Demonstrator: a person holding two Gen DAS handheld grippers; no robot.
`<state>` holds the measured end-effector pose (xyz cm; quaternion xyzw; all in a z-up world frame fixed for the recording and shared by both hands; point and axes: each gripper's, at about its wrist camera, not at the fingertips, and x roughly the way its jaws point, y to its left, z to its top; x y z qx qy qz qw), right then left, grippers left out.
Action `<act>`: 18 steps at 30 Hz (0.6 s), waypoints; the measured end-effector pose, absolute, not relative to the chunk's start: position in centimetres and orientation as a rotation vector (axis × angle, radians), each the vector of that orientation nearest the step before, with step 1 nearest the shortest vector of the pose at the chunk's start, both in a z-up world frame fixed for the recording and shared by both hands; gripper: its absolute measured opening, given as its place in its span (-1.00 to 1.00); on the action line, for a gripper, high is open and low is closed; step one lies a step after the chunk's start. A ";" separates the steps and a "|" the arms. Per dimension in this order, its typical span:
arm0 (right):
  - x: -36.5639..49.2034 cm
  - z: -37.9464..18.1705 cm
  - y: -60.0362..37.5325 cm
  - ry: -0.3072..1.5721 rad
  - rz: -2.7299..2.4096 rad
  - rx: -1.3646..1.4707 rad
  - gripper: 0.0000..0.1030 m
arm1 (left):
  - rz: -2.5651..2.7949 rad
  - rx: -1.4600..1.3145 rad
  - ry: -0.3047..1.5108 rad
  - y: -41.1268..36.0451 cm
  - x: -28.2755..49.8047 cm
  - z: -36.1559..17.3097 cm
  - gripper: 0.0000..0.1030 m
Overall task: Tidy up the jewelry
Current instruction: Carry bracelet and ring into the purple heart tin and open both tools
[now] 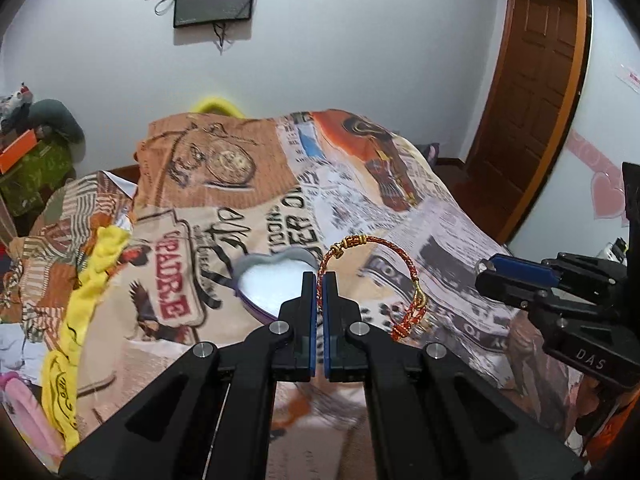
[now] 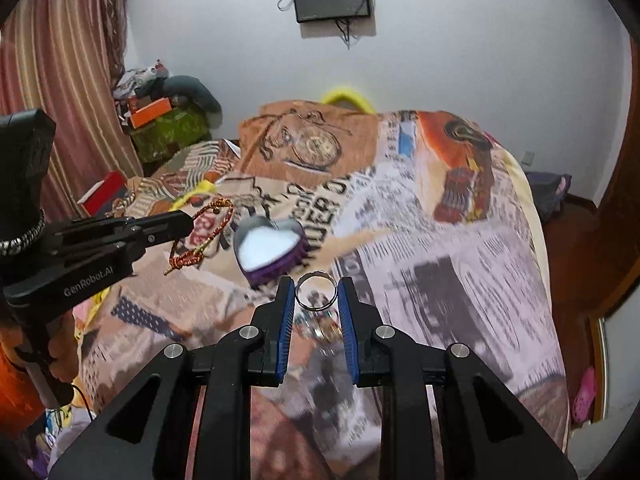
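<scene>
Even, soft indoor light — bedspread motion-blurred, fisheye edges dark.

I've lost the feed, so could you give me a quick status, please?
Left gripper shut on red-gold bracelet. Right gripper holding silver ring. Heart box open, nothing blocking.

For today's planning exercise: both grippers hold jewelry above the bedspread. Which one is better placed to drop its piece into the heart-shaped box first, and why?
Probably the right gripper: its silver ring sits just short of the open heart-shaped box, almost in line. The left gripper pinches the red-gold bracelet, which dangles off to the box's side.
</scene>
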<state>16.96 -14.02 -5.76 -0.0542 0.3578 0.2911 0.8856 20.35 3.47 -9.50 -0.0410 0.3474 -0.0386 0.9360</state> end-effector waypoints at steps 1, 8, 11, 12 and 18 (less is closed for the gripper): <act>17.4 -5.5 -13.4 0.737 0.610 -0.117 -0.61 | -0.070 -0.082 0.705 3.9 20.6 -9.4 -0.99; 19.2 -4.9 -10.8 0.714 0.634 -0.146 -0.61 | -0.039 -0.078 0.710 6.0 22.6 -10.1 -0.99; 20.5 -5.2 -9.5 0.723 0.646 -0.159 -0.61 | -0.035 -0.076 0.730 6.7 23.8 -11.1 -0.99; 20.9 -5.3 -9.2 0.730 0.652 -0.162 -0.61 | -0.035 -0.075 0.737 6.9 24.1 -11.5 -0.99; 22.9 -7.1 -7.0 0.791 0.681 -0.212 -0.61 | -0.054 -0.105 0.816 8.2 26.9 -14.3 -0.99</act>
